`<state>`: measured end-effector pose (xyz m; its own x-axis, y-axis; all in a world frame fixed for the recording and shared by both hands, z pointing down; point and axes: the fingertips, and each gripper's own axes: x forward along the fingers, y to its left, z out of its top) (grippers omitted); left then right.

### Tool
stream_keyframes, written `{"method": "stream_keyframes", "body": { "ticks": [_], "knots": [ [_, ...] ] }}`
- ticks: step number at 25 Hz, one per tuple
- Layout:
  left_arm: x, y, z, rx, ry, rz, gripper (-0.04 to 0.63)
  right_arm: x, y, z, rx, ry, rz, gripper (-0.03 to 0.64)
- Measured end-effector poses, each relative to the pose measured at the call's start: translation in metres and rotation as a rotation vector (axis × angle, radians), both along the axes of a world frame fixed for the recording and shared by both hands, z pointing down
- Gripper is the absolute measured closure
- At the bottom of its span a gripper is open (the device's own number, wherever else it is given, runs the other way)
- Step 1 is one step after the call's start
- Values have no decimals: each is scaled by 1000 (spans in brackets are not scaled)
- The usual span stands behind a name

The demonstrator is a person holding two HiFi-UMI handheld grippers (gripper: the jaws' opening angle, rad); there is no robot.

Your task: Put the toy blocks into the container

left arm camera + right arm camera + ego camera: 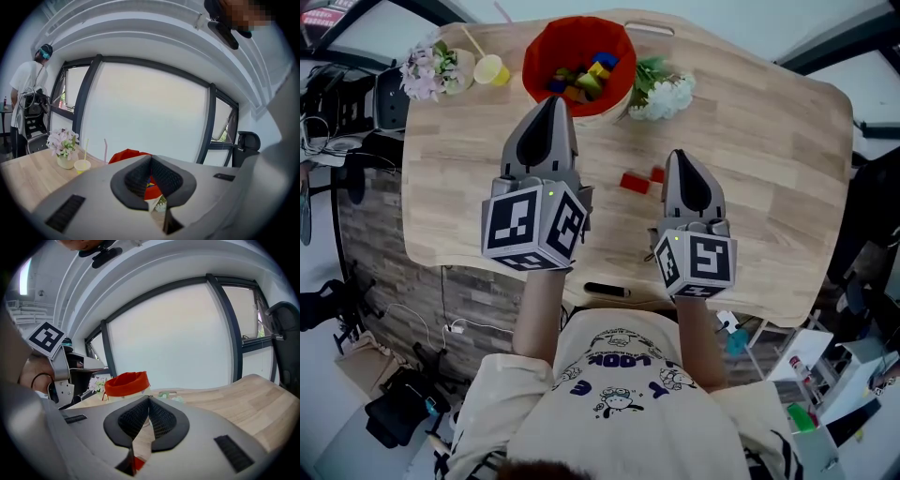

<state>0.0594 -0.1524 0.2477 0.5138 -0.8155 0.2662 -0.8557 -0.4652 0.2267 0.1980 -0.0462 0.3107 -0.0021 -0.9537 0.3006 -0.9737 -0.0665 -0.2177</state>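
Two red toy blocks [635, 182] lie just left of your right gripper [680, 157]; both grippers are closed and empty. Your left gripper [551, 103] points into the red container [542, 42], which holds coloured blocks [581, 80]. Your shirt [623, 394] reads "LOOK".

You have wide bare table [769, 178] on the right side and at the near left corner to move across. The red container [542, 42] stands at the far edge with its mouth open from above. White flowers [666, 94] crowd it just on the right, and a yellow cup [491, 69] and pink flowers [427, 67] stand to its left. Two red blocks [635, 182] lie mid-table. A black pen [607, 291] rests at the near edge.
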Motion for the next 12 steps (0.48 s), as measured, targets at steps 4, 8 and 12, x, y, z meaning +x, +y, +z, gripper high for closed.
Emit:
{"method": "stream_keyframes", "body": {
  "ticks": [4,8,12],
  "knots": [
    [-3,8,0,-3,3,6,563,-1,4,-2,0,13,1,614],
    [-5,16,4,-6,-7,17,563,1,8,2,-15,36,6,614],
    [-4,27,13,-22,-12,30,563,5,14,11,-44,59,11,614]
  ]
}}
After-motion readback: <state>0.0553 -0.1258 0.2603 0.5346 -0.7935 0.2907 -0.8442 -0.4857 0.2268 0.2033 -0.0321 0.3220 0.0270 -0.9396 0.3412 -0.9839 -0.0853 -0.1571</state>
